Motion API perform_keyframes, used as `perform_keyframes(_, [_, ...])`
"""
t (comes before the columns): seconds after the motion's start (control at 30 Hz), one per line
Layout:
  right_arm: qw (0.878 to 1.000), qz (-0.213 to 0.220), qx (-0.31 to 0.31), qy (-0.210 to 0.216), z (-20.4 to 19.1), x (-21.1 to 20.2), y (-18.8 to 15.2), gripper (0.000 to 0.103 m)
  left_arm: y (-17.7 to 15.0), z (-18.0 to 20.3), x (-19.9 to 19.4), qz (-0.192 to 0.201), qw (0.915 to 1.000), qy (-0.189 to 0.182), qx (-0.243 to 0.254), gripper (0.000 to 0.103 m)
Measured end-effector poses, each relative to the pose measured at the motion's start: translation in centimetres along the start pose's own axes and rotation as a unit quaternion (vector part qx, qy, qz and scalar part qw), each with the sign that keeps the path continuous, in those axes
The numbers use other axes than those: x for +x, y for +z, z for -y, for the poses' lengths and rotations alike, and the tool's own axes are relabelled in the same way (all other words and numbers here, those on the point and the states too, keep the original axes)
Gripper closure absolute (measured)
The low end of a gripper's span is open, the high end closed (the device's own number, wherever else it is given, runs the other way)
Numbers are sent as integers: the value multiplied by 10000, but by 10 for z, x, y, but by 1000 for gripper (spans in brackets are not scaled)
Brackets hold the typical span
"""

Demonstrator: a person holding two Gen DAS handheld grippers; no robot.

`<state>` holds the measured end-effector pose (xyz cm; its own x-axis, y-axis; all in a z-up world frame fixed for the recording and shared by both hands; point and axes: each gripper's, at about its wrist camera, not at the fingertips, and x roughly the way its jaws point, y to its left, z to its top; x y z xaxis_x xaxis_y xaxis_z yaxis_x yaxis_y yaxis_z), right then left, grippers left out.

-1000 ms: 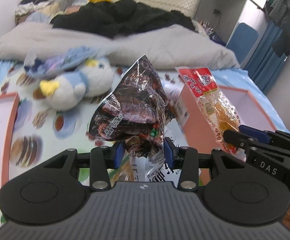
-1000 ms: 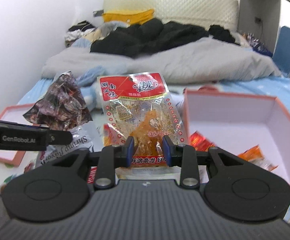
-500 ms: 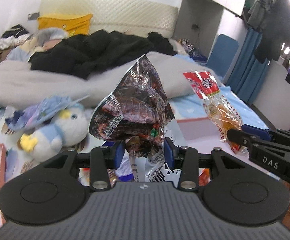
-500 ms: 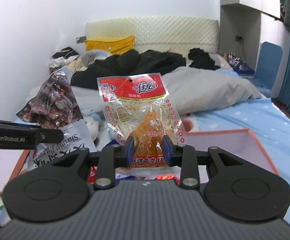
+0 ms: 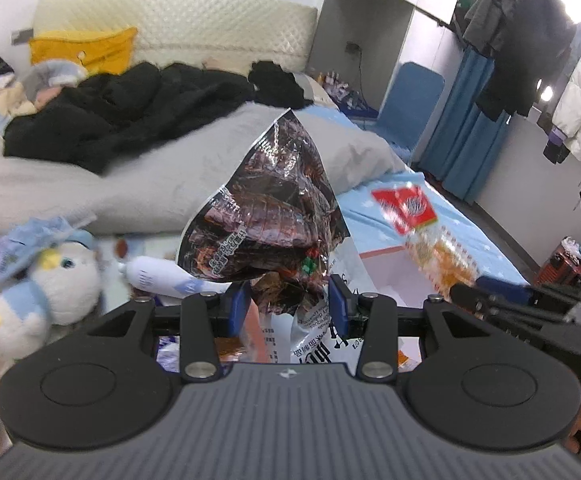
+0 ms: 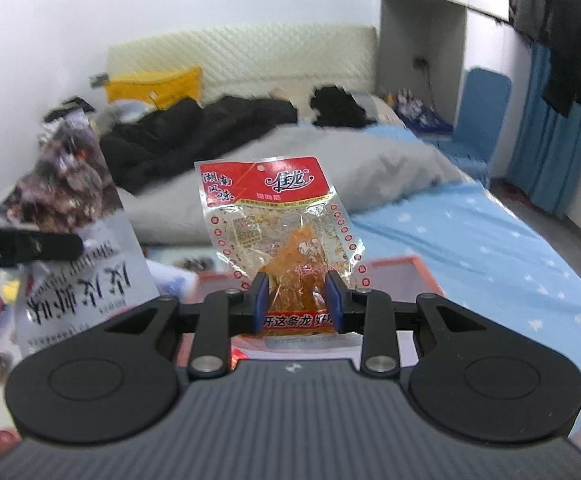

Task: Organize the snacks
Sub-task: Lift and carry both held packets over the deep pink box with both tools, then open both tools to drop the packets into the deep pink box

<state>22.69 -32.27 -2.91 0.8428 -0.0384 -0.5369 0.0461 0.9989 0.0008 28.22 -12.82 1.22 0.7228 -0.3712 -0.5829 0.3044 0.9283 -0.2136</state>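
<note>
Since the frame a second ago both views have swung from the bed's patterned sheet toward the headboard and the right-hand wall; the plush toy has slid from mid-left to the lower left of the left wrist view, and the pink box now shows only as a rim behind the packets.

The left hand-held gripper stays clenched on the lower part of a dark crinkled snack bag, with a white snack bag bunched in the same grip, both lifted above the bed. The right hand-held gripper stays clenched on the bottom of a clear packet with a red header, held upright at centre frame. Each packet appears blurred in the other camera.

Open room lies to the right: the starred blue sheet runs bare to the bed's edge, with a blue chair beyond.

The red header carries white Chinese characters; the white bag, upside down at lower left of the right view, seems to read "Shrimp flavor".
</note>
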Motion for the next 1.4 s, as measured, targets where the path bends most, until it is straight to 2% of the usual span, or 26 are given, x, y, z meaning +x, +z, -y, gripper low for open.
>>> perform_keyframes(0.13, [9990,-397,148,-151,26,24,-15,70,0,10,44,-318,9991,-198,-180,56])
perform_keyframes(0.33, [9944,-1005,236,-209,52,60,-40,70,-10,17,112,-1174,9910,-397,-512,56])
perform_keyframes(0.57, [9894,-1400,349,-150,63,80,-62,69,-26,33,162,-1788,9828,-319,-350,56])
perform_keyframes(0.77, [9873,-1499,523,-121,72,92,-65,66,-29,33,166,-1873,9814,-306,-286,55])
perform_keyframes(0.8, [9872,-1502,523,-130,73,94,-63,66,-27,34,166,-1864,9817,-289,-264,51])
perform_keyframes(0.83, [9871,-1506,529,-132,73,94,-62,59,-27,35,165,-1843,9823,-242,-243,41])
perform_keyframes(0.87, [9873,-1487,548,-117,75,95,-61,47,-25,35,163,-1783,9836,-170,-229,35])
perform_keyframes(0.9, [9879,-1437,580,-109,75,92,-61,43,-23,37,159,-1700,9851,-140,-220,30])
perform_keyframes(1.17, [9916,-1113,655,-7,71,71,-52,42,-13,32,133,-1373,9897,-298,-260,30])
perform_keyframes(1.4, [9961,-656,573,151,56,41,-32,42,-2,23,93,-911,9952,-308,-202,30])
